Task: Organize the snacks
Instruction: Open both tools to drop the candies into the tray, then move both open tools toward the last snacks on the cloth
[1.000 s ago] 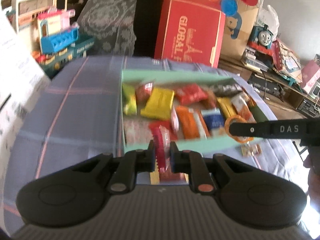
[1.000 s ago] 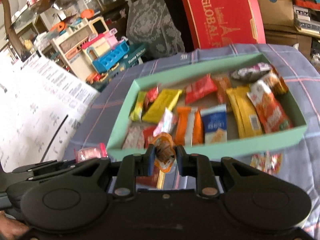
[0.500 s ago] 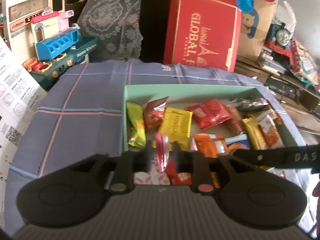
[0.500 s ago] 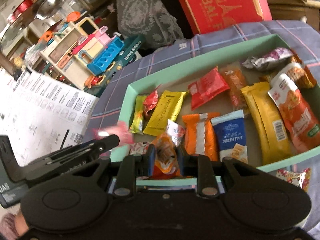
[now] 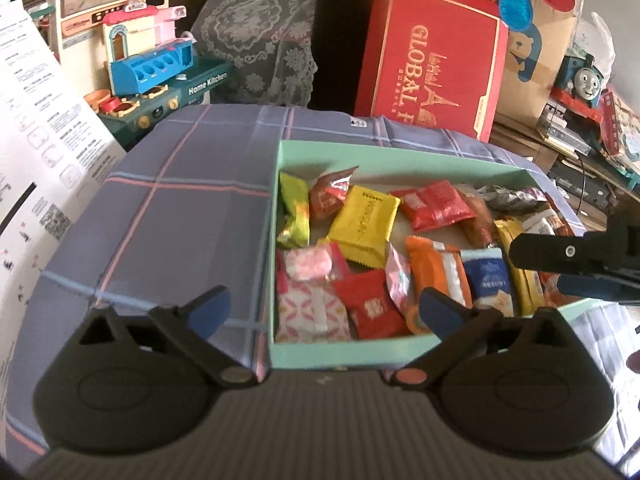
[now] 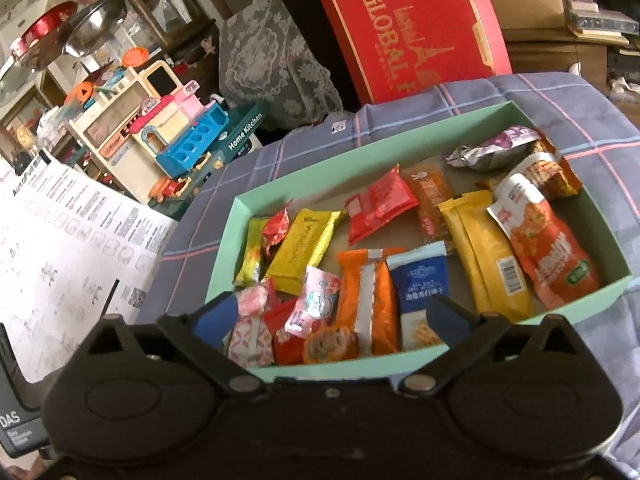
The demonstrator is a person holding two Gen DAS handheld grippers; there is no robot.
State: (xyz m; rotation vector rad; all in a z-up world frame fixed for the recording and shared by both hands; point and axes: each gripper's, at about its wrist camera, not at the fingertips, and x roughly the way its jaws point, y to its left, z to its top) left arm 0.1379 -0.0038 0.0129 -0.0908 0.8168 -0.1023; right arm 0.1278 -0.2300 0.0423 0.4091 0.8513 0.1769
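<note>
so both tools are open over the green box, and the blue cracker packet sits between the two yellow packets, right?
Not quite. Both the left tool and right tool are open over the green box, but the blue cracker packet lies between the orange packet and the long yellow packet, not between two yellow ones. The right wrist view shows it.

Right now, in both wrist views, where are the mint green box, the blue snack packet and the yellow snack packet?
mint green box [image 5: 352, 354]: left wrist view, on its near wall.
blue snack packet [image 6: 420, 276]: right wrist view, on its printed front.
yellow snack packet [image 5: 364, 224]: left wrist view, middle of its face.
</note>
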